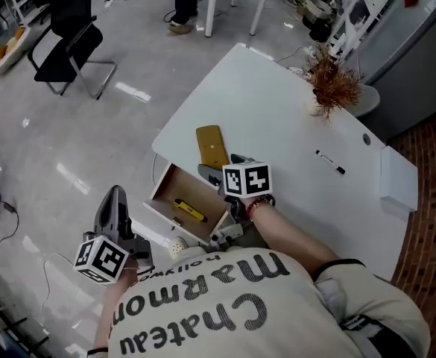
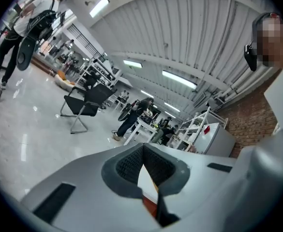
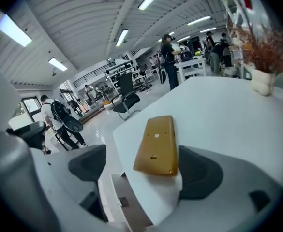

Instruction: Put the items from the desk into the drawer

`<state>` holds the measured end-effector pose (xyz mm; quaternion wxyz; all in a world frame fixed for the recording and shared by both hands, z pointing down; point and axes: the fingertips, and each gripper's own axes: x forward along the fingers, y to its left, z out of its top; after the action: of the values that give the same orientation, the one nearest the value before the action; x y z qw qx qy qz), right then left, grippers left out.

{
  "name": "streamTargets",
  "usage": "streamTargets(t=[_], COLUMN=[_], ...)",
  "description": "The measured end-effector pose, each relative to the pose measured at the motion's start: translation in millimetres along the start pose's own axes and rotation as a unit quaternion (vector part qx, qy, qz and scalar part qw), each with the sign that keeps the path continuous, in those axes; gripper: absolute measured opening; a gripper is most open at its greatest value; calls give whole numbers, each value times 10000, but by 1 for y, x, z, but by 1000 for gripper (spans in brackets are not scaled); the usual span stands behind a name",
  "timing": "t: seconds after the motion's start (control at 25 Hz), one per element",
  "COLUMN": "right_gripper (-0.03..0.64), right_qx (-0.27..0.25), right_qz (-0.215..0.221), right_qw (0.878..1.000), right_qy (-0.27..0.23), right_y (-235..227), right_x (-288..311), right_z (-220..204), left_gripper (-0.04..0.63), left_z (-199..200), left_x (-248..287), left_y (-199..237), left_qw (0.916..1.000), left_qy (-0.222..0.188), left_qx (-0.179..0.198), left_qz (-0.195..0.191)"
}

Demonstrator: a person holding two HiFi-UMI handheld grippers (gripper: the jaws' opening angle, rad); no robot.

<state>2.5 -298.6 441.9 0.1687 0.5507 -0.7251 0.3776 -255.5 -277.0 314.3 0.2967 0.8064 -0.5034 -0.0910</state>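
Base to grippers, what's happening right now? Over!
Left gripper shut, low beside drawer. Right gripper open, yellow-brown slab between its jaws, untouched. Drawer open, path looks clear.

1. "Chateau Marmon", in large dark letters that read upside down in the head view, stands across the back of the person's pale shirt [image 1: 225, 304]; a last letter may be lost at the shirt's edge.
2. A smaller line on the same shirt is partly covered and shows only "ollywoo".
3. Black-and-white square code marks, without letters, stand on the cube [image 1: 247, 180] of the right gripper [image 1: 216, 170] and on the cube [image 1: 102, 259] of the left gripper [image 1: 115, 194].
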Motion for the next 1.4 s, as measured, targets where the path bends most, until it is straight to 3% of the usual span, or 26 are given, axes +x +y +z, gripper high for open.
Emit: streamTargets(t=[0.24,0.52,0.88,1.04,1.4], right_gripper=[482,490,469,420,408], right_qx=[-240,-525,-523,-583,-369], right_qz=[-829,-1689,-1762,-1765,-1769], right_qw=[9963,9840,9830,9826,9835], right_qy=[38,224,-16,-45,-21], right_y=[-10,-25,-28,-29,-25], right_x=[33,58,58,55,54], right_z=[1,-6,-4,-4,-10], left_gripper=[0,0,0,0,0], left_z=[12,19,-4,-12,-27], left_x=[25,38,45,37,6], left_y=[31,67,89,93,86], left_qw=[9984,9958,9920,9922,9949], left_qy=[400,696,1056,1088,930], left_qx=[8,-58,-253,-302,-340], left_qz=[-405,-597,-639,-532,-203])
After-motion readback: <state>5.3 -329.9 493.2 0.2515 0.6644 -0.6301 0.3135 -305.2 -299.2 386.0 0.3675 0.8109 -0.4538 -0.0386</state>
